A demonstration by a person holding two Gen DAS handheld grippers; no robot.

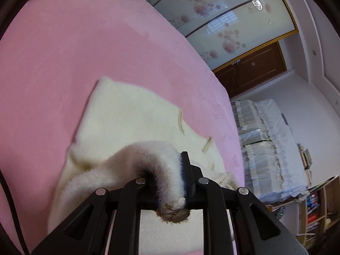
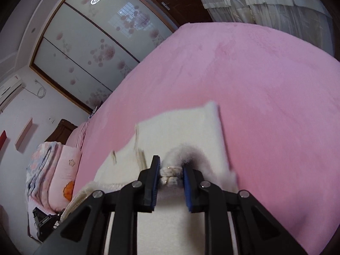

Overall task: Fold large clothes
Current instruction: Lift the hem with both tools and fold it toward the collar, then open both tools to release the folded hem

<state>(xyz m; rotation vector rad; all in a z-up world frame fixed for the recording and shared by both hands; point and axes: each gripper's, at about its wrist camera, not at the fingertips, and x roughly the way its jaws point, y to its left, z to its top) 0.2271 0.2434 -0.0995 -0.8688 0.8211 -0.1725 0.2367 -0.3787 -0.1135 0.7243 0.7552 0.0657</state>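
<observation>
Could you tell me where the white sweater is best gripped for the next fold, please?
Probably at the thick ribbed edge, approached from the near side: both the left gripper and right gripper already pinch that bunched edge of the white sweater, while the rest lies flat on the pink bed.

— How many garments on the bed [image 1: 63, 53]?
— One: a single cream sweater [image 1: 131, 114], ahead of the fingers in both wrist views.
— And grippers?
— Two, the left gripper [image 1: 170, 182] and right gripper [image 2: 170, 170], each with two fingers clamped on a fold of that sweater.
— Beds?
— One, pink.
</observation>
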